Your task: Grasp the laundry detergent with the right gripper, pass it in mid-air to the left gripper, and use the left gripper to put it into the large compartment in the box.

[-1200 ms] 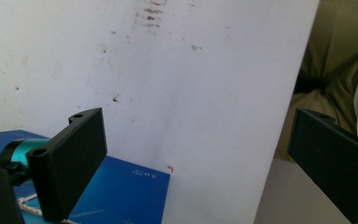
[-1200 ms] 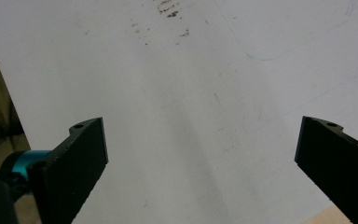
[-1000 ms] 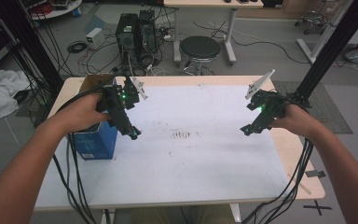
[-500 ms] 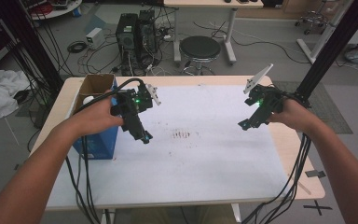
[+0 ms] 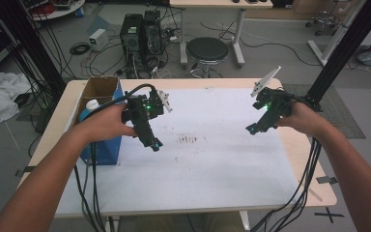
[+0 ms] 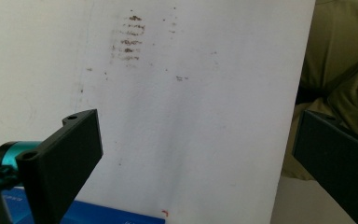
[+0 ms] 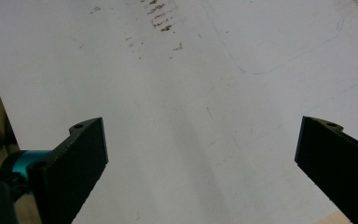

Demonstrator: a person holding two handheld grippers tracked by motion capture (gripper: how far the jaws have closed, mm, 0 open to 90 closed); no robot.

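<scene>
Hovering left gripper (image 5: 155,144) beside blue box (image 5: 102,147) (bottle (image 5: 91,107) inside), right gripper (image 5: 251,129), fingers spread, empty.

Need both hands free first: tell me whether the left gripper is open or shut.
Open. The left gripper has its two black jaws standing wide apart, with nothing between them but white table sheet.

Your left gripper (image 5: 155,144) points down, jaws wide apart, nothing between them. Your right gripper (image 5: 251,129) likewise gaping, angled down-left; forearms spread.
</scene>
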